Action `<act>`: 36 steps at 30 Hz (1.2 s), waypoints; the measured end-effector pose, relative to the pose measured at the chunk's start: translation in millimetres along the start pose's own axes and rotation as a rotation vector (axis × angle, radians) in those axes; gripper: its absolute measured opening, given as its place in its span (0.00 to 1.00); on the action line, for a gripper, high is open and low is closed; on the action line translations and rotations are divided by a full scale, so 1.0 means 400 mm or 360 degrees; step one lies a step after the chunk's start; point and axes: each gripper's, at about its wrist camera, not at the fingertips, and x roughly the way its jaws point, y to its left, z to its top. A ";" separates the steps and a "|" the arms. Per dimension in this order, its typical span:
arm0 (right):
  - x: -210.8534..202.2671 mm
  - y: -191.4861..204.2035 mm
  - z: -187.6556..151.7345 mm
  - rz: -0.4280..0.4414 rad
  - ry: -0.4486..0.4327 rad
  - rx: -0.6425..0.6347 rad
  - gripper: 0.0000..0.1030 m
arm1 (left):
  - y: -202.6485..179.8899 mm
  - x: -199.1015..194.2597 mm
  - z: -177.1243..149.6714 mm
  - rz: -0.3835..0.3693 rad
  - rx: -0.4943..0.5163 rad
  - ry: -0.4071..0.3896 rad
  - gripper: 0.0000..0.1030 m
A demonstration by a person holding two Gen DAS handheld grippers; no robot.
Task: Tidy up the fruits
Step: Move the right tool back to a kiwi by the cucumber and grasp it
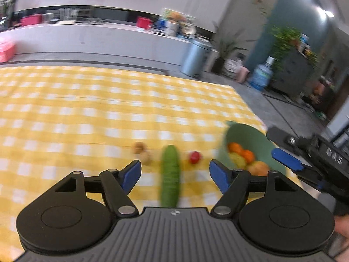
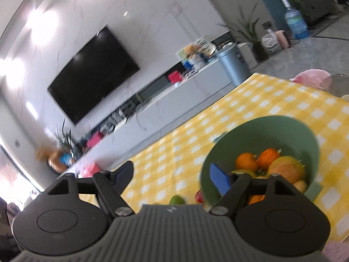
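Note:
My left gripper (image 1: pixel 175 174) is open above the yellow checked cloth (image 1: pixel 87 113), its jaws empty. Below it a green cucumber (image 1: pixel 170 174) lies lengthwise, with a small red tomato (image 1: pixel 194 157) to its right and two brownish pieces (image 1: pixel 141 151) to its left. Further right, a green bowl (image 1: pixel 240 135) holds oranges (image 1: pixel 242 150) and yellowish fruit. My right gripper (image 1: pixel 281 146) hovers at the bowl's right side. In the right wrist view this gripper (image 2: pixel 172 174) is open and empty, its right finger in front of the bowl (image 2: pixel 261 128) of oranges (image 2: pixel 246 160). The cucumber tip (image 2: pixel 176 199) and the tomato (image 2: pixel 198 196) peek out below.
A pink plate (image 2: pixel 312 76) and a clear glass (image 2: pixel 338 85) stand at the table's far corner. A pink object (image 1: pixel 6 50) sits beyond the far left edge. A grey bin (image 1: pixel 196 56) and a long cabinet stand past the table.

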 end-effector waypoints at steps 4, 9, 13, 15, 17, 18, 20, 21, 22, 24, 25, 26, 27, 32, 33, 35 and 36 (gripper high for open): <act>0.046 0.071 -0.035 0.0024 0.0115 -0.0107 0.58 | 0.042 -0.015 -0.006 0.0191 0.0043 -0.0107 0.81; 0.100 0.113 -0.072 0.0008 0.0232 -0.0166 0.45 | 0.109 0.013 -0.003 0.0222 -0.0081 -0.0076 0.81; 0.165 0.133 -0.098 -0.0056 0.0438 -0.0186 0.19 | 0.184 0.047 -0.004 0.0202 -0.0214 -0.0030 0.81; 0.203 0.138 -0.102 -0.0081 0.0555 -0.0123 0.15 | 0.223 0.066 -0.008 0.0202 -0.0288 -0.0010 0.81; 0.239 0.152 -0.104 -0.0103 0.0624 -0.0102 0.15 | 0.250 0.082 -0.015 0.0203 -0.0339 0.0002 0.81; 0.259 0.169 -0.104 -0.0127 0.0641 -0.0131 0.15 | 0.264 0.089 -0.021 0.0198 -0.0360 0.0008 0.81; 0.296 0.210 -0.109 -0.0155 0.0671 -0.0248 0.15 | 0.290 0.100 -0.031 0.0192 -0.0401 0.0032 0.81; 0.315 0.227 -0.114 -0.0174 0.0698 -0.0307 0.16 | 0.301 0.105 -0.034 0.0192 -0.0422 0.0043 0.81; 0.347 0.246 -0.120 -0.0228 0.0742 -0.0375 0.17 | 0.310 0.109 -0.036 0.0193 -0.0441 0.0047 0.81; 0.404 0.275 -0.138 -0.0373 0.0792 -0.0517 0.19 | 0.323 0.114 -0.041 0.0198 -0.0468 0.0047 0.81; 0.430 0.283 -0.143 -0.0413 0.0807 -0.0573 0.19 | 0.330 0.115 -0.043 0.0184 -0.0487 0.0048 0.81; 0.461 0.285 -0.151 -0.0443 0.0847 -0.0612 0.19 | 0.336 0.118 -0.044 0.0150 -0.0509 0.0055 0.81; 0.480 0.282 -0.154 -0.0462 0.0882 -0.0623 0.19 | 0.345 0.123 -0.044 0.0106 -0.0535 0.0063 0.81; 0.538 0.278 -0.169 -0.0487 0.0930 -0.0679 0.19 | 0.360 0.111 -0.042 -0.0030 -0.0579 0.0007 0.81; 0.544 0.270 -0.170 -0.0482 0.0934 -0.0677 0.19 | 0.361 0.107 -0.040 -0.0027 -0.0576 -0.0011 0.81; 0.560 0.271 -0.177 -0.0494 0.0963 -0.0691 0.19 | 0.361 0.107 -0.039 -0.0030 -0.0582 -0.0011 0.81; 0.568 0.275 -0.181 -0.0495 0.0976 -0.0696 0.20 | 0.362 0.109 -0.040 -0.0032 -0.0587 -0.0004 0.81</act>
